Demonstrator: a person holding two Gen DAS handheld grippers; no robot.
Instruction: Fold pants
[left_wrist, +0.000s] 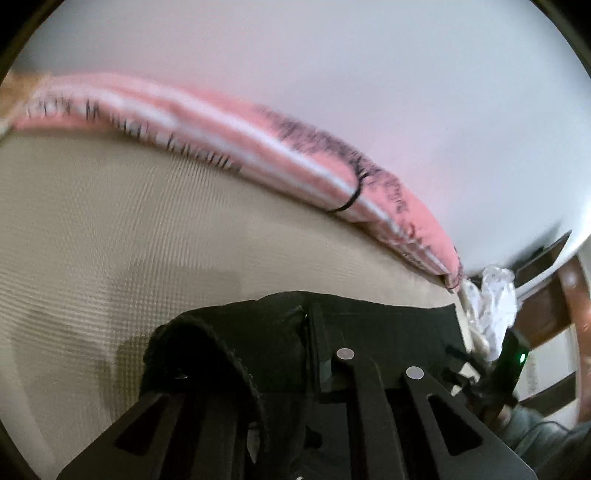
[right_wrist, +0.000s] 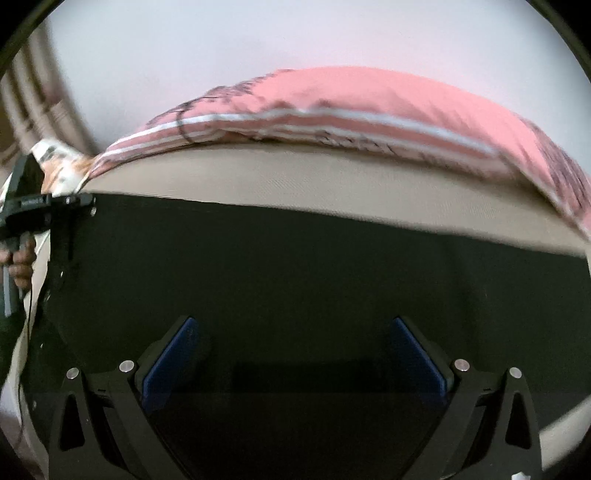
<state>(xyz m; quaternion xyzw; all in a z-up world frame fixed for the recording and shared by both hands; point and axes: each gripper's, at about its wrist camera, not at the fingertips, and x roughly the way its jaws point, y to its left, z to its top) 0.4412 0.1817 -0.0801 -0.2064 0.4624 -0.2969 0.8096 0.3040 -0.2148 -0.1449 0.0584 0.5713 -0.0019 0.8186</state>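
The black pants (right_wrist: 295, 280) lie spread flat on the beige bed cover (right_wrist: 332, 184), filling the lower right wrist view. My right gripper (right_wrist: 293, 332) is open just above them, blue pads (right_wrist: 173, 365) wide apart, nothing between them. In the left wrist view the pants (left_wrist: 258, 332) are bunched over my left gripper (left_wrist: 317, 332), whose fingers are close together and shut on the cloth, with a rolled fold draped over the left finger. The left gripper also shows at the far left of the right wrist view (right_wrist: 79, 201), at the pants' corner.
A pink patterned pillow (left_wrist: 229, 136) lies along the bed's far edge against a white wall (left_wrist: 369, 74); it also shows in the right wrist view (right_wrist: 369, 103). A crumpled white cloth (left_wrist: 491, 310) and wooden furniture (left_wrist: 569, 302) sit at the right.
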